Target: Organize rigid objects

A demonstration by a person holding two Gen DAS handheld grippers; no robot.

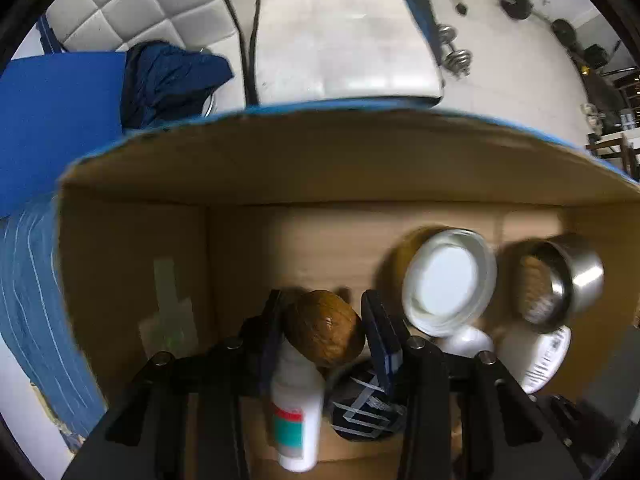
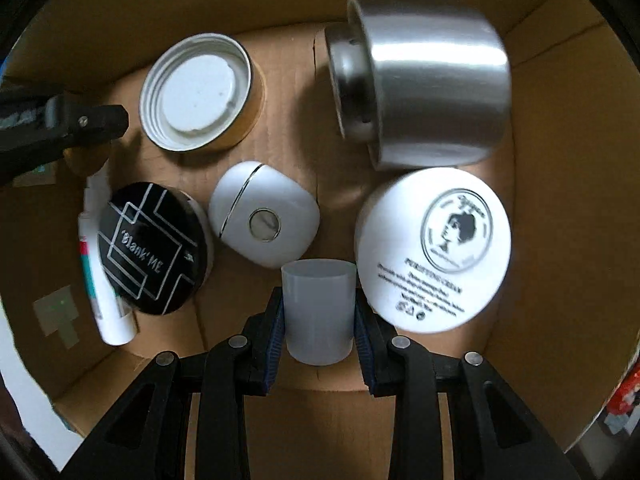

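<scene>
Both grippers are inside a cardboard box (image 1: 280,168). My left gripper (image 1: 325,324) is shut on a brown oval object (image 1: 325,328), held above a white tube (image 1: 298,408) and a black round compact (image 1: 362,408). My right gripper (image 2: 319,320) is shut on a small white plastic cup (image 2: 319,310), low over the box floor (image 2: 288,60). The left gripper's finger shows at the left edge of the right wrist view (image 2: 80,124).
On the box floor lie a white-lined jar lid (image 2: 198,92), a steel tin (image 2: 424,88) on its side, a white cream jar (image 2: 434,248), a white rounded case (image 2: 266,216), the black compact (image 2: 154,248) and the white tube (image 2: 102,276). Beyond the box stand a white padded chair (image 1: 340,40), blue cloth (image 1: 168,76) and dumbbells (image 1: 454,50).
</scene>
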